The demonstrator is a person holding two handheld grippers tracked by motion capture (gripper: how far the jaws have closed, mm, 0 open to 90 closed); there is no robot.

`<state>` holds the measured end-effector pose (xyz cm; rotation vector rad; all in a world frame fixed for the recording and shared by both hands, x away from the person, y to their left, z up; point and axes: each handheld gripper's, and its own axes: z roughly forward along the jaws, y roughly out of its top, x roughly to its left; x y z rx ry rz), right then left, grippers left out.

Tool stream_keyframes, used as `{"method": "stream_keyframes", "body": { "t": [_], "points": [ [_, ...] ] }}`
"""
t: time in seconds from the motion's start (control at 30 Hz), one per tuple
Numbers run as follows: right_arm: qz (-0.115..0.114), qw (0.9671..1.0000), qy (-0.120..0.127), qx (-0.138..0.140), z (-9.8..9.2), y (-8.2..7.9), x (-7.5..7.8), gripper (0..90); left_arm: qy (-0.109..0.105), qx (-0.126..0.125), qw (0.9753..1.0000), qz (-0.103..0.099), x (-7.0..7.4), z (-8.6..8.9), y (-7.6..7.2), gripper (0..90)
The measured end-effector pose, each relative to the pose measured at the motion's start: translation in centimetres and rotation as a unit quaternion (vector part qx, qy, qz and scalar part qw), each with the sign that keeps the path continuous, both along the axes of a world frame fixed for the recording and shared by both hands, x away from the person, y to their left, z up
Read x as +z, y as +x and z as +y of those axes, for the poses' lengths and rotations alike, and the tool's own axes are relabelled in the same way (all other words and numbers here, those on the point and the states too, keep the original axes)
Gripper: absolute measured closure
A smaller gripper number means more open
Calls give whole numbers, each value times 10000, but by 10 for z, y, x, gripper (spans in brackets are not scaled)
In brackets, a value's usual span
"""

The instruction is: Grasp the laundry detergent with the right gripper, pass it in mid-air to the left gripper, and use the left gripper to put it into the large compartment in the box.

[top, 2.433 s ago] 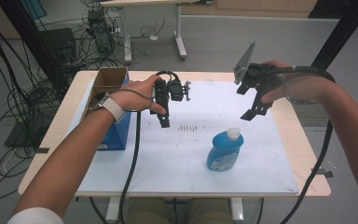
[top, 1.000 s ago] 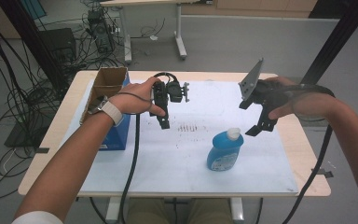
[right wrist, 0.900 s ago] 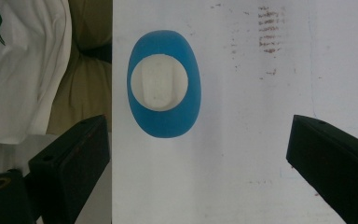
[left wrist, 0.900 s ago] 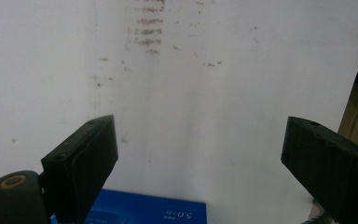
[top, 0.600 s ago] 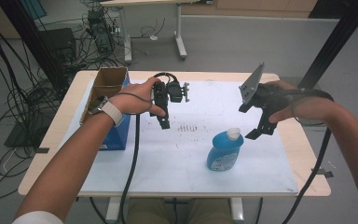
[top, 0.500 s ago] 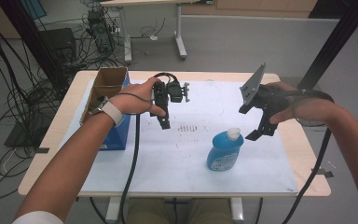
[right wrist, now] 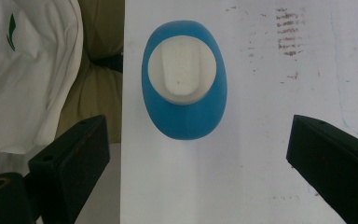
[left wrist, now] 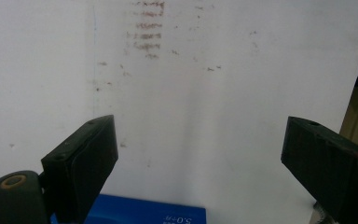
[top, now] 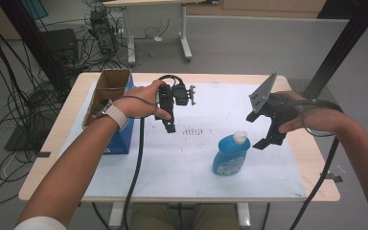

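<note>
While the blue plastic bottle with a white cap [top: 231, 155] stands upright on the white sheet covering the desk [top: 182, 167], near the front edge, the right hand-held gripper [top: 267, 125] hovers just above and to its right, jaws spread wide and gripping nothing. From that gripper's own view the bottle [right wrist: 184, 88] sits ahead between its 2 jaws. Farther back, the left hand-held gripper [top: 170, 125] hangs over the sheet, jaws also wide apart and empty, beside a blue box [top: 120, 139] with an open brown cardboard box [top: 108, 93] next to it.
</note>
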<state>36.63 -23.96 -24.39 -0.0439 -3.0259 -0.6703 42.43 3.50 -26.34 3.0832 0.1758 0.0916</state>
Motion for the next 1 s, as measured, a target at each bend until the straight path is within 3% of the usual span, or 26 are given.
{"method": "stream_keyframes", "body": {
  "t": [0.7, 1.0],
  "points": [
    [12, 9994, 320, 139, -6, -2, -24, 52, -66, 35, 10000, -8, -3, -1, 1, 111],
    [56, 9992, 394, 70, -8, -1, -32, 49, -53, 65, 10000, 45, -9, 2, 1, 111]
  ]
}}
